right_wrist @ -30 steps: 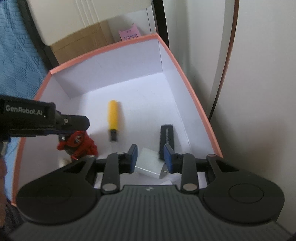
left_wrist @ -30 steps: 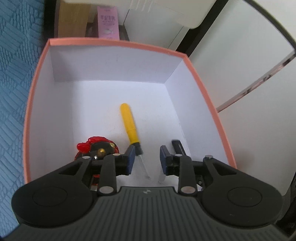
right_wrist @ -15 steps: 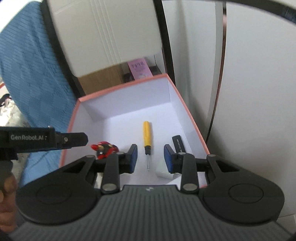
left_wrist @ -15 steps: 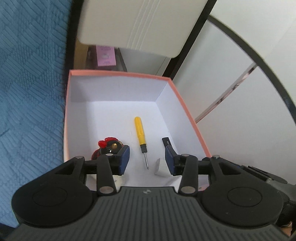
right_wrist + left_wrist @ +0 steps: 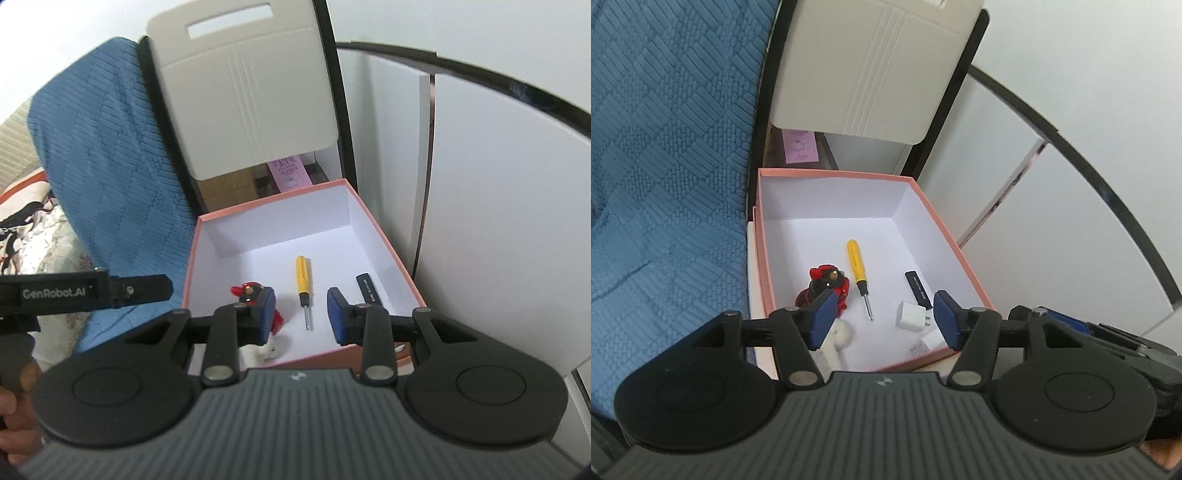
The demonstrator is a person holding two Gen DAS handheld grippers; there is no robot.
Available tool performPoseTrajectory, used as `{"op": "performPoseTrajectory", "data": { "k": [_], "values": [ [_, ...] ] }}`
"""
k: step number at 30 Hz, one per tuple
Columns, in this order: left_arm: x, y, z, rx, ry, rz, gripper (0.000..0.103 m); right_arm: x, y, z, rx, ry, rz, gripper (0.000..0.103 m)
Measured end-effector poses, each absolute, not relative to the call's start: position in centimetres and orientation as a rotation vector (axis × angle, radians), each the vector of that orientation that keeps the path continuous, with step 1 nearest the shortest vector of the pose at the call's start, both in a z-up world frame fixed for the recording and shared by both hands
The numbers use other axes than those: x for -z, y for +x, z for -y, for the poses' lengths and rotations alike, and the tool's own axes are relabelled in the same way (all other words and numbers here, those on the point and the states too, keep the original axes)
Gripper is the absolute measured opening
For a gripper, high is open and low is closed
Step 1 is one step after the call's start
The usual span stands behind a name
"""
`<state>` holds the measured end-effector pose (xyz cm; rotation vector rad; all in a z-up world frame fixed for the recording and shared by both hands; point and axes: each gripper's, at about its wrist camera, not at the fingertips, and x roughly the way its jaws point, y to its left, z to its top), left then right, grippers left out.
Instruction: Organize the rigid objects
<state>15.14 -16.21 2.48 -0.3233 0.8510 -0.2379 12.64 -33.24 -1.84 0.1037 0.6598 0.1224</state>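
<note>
A pink box (image 5: 964,258) (image 5: 391,254) with a white inside holds a yellow-handled screwdriver (image 5: 857,266) (image 5: 302,275), a red and black figurine (image 5: 827,284) (image 5: 248,291), a black stick (image 5: 917,288) (image 5: 368,288), a white charger plug (image 5: 911,314), a second white block (image 5: 929,341) and a white fluffy thing (image 5: 839,334) (image 5: 260,350). My left gripper (image 5: 884,319) is open and empty, above the box's near edge. My right gripper (image 5: 301,314) is open and empty, also above the near edge.
A blue quilted cover (image 5: 665,166) (image 5: 110,158) lies left of the box. A cream chair back (image 5: 879,70) (image 5: 243,96) stands behind it, with a pink carton (image 5: 799,146) (image 5: 290,173) below. White cabinet panels (image 5: 1071,203) are to the right. The left gripper's body (image 5: 74,293) shows at the right view's left.
Both grippers have pulled up and back out of the box, so the whole box shows now. The left gripper's jaws have opened wider. The objects in the box lie still.
</note>
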Motion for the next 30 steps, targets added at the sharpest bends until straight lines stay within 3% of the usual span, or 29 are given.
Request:
{"op": "performPoseTrajectory", "data": {
  "k": [11, 16, 20, 30],
  "values": [
    [-4.9, 8.5, 13.4, 0.231, -0.304, -0.788, 0.081, 0.7, 7.0, 30.6, -0.112, 0.111, -0.61, 0.035],
    [-5.1, 5.8, 12.0, 0.222, -0.3, -0.783, 0.088, 0.6, 4.7, 29.7, -0.106, 0.113, -0.592, 0.052],
    [-5.0, 4.0, 11.5, 0.205, -0.281, -0.776, 0.094, 0.6, 3.1, 29.1, -0.117, 0.12, -0.576, 0.087],
    [-4.8, 0.6, 10.3, 0.167, -0.276, -0.76, 0.099, 1.2, 0.6, 28.0, -0.117, 0.089, -0.588, 0.087]
  ]
}}
